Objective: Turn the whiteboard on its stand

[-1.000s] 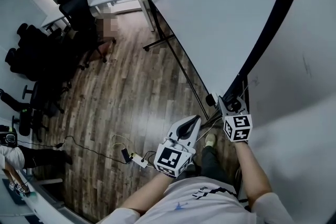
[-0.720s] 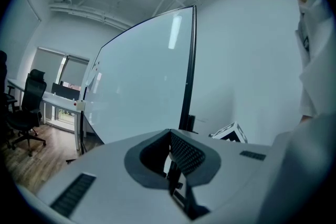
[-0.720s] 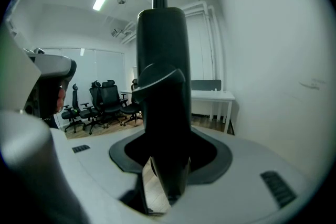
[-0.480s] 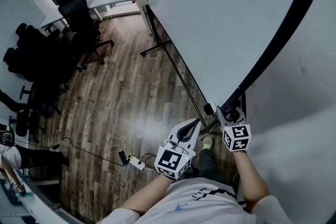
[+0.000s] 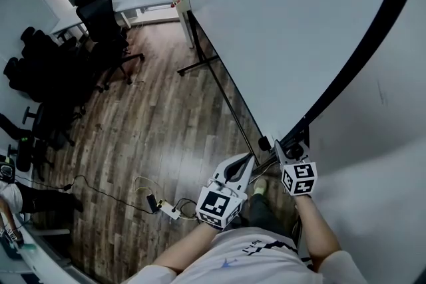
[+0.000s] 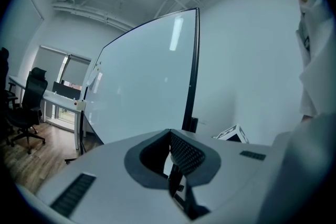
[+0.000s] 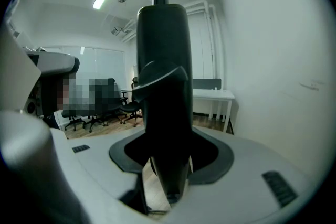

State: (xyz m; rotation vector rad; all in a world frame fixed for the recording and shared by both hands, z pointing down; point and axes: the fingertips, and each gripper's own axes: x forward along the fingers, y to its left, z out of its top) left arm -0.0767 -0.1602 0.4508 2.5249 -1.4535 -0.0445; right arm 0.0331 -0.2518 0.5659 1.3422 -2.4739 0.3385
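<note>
Whiteboard across upper right of the head view, long black side frame slanting from upper right down to lower centre, straight into the right gripper. Clamped on that frame's lower end, jaws held wide by it, forearm reaching up from bottom right. Just beside, lower centre, left gripper: jaws pressed together, empty, tilted up toward the board's face.

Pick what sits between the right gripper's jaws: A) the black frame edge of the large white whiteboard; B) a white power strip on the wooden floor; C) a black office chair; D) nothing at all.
A: the right gripper view shows the right gripper with its jaws closed on the black frame edge, which rises straight up from between them.
</note>
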